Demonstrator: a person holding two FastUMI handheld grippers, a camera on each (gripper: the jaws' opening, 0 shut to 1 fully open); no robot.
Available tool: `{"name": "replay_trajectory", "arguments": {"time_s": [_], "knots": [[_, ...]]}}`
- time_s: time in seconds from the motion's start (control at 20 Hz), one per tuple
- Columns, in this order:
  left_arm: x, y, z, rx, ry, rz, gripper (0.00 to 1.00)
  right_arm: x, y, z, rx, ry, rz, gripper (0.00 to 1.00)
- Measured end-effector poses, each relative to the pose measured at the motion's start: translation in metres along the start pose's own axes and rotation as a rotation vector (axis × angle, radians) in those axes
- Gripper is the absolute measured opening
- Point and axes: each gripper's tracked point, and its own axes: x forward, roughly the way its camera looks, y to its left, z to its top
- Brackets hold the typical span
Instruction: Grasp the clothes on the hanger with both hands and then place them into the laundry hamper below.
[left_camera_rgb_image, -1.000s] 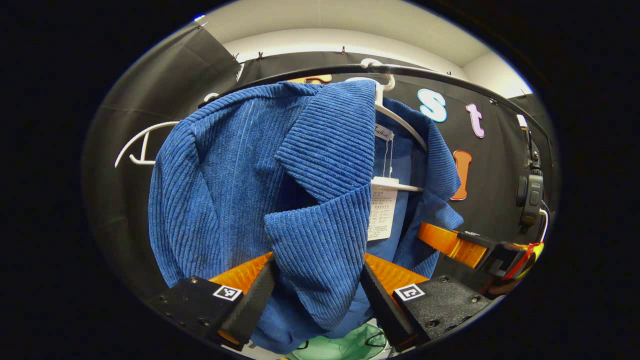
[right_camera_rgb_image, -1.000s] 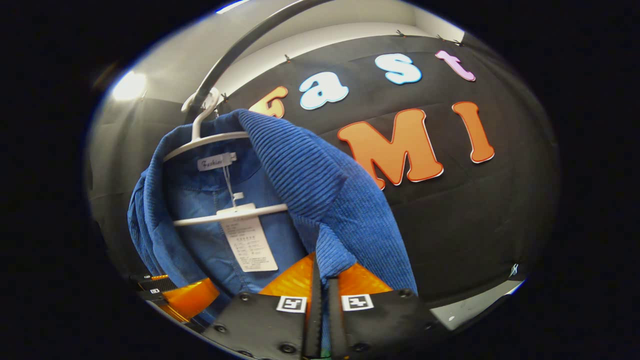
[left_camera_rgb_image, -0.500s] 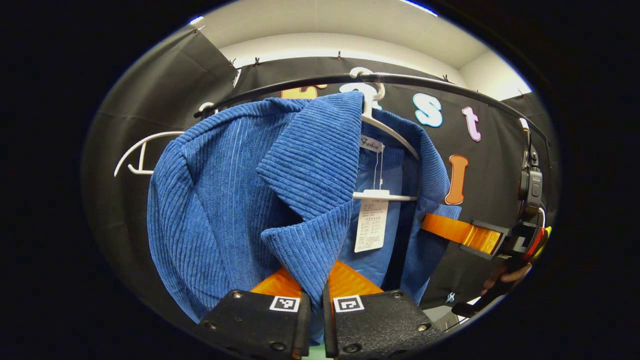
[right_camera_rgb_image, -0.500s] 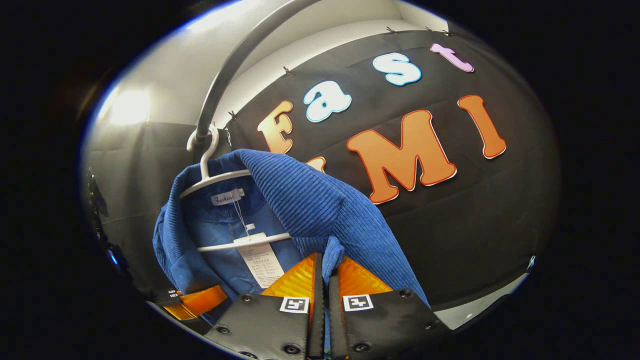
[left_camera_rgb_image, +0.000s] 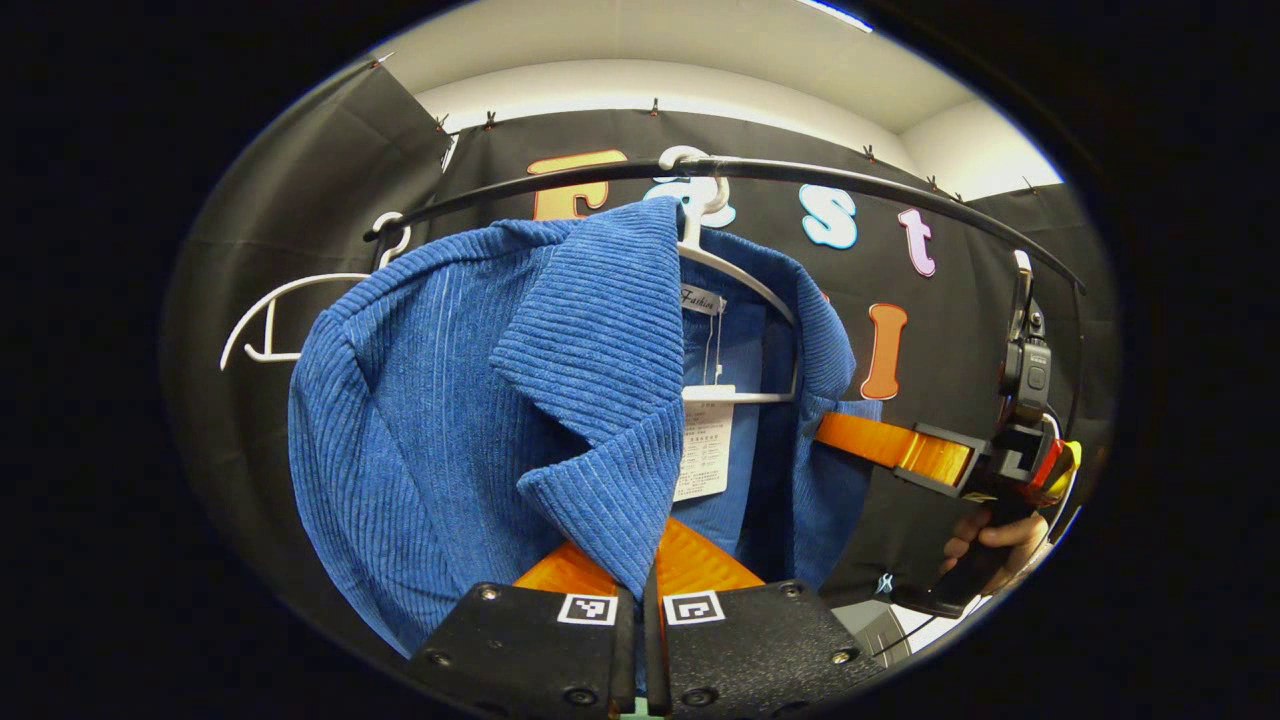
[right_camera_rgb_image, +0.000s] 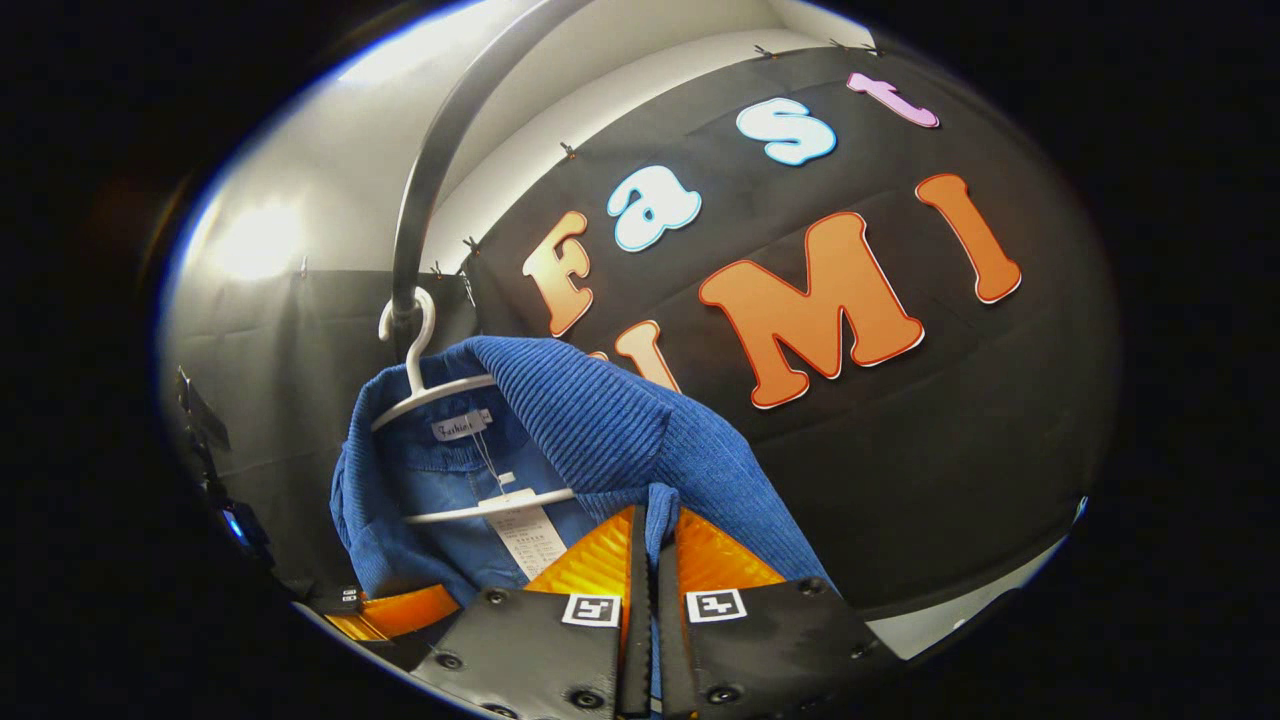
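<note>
A blue corduroy jacket (left_camera_rgb_image: 440, 400) hangs on a white hanger (left_camera_rgb_image: 735, 275) from a dark curved rail (left_camera_rgb_image: 850, 180). My left gripper (left_camera_rgb_image: 640, 560) is shut on the jacket's left lapel. In the left gripper view the right gripper (left_camera_rgb_image: 850, 440) pinches the jacket's far front edge, with a hand (left_camera_rgb_image: 985, 535) on its handle. In the right gripper view the jacket (right_camera_rgb_image: 620, 440) hangs on its hanger (right_camera_rgb_image: 430, 385), and my right gripper (right_camera_rgb_image: 650, 530) is shut on the front edge. The left gripper (right_camera_rgb_image: 390, 610) shows at the lower left there.
An empty white hanger (left_camera_rgb_image: 270, 315) hangs on the rail to the left of the jacket. A paper tag (left_camera_rgb_image: 705, 445) dangles inside the collar. The rail (right_camera_rgb_image: 430, 180) arches overhead in the right gripper view. Black cloth walls close the booth behind.
My left gripper went from open around the lapel to shut on it. Both grippers have drawn back and down a little, so the jacket looks smaller and lower in both views.
</note>
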Motion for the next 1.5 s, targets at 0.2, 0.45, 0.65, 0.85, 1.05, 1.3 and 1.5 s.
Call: {"name": "replay_trajectory", "arguments": {"time_s": [0.2, 0.45, 0.65, 0.85, 1.05, 1.3, 1.5], "knots": [[-0.017, -0.021, 0.007, -0.055, 0.045, -0.111, 0.04, -0.006, -0.007, 0.014, 0.069, -0.01, 0.013, 0.11], [-0.043, -0.016, 0.046, -0.06, 0.002, -0.169, 0.02, -0.016, -0.013, 0.033, 0.18, -0.039, 0.068, 0.1], [-0.065, 0.01, 0.073, -0.076, -0.02, -0.169, 0.02, -0.008, -0.032, 0.06, 0.321, -0.108, 0.054, 0.07], [-0.078, 0.043, 0.094, -0.133, -0.059, -0.127, 0.02, 0.001, -0.036, 0.073, 0.391, -0.126, 0.08, 0.07], [-0.09, 0.081, 0.115, -0.166, -0.09, -0.082, 0.02, 0.007, -0.042, 0.093, 0.45, -0.15, 0.108, 0.07], [-0.089, 0.111, 0.135, -0.144, -0.104, -0.069, 0.02, 0.016, -0.046, 0.105, 0.444, -0.156, 0.111, 0.07], [-0.084, 0.126, 0.154, -0.028, -0.119, -0.056, 0.02, 0.02, -0.049, 0.11, 0.409, -0.15, 0.092, 0.07]]}}
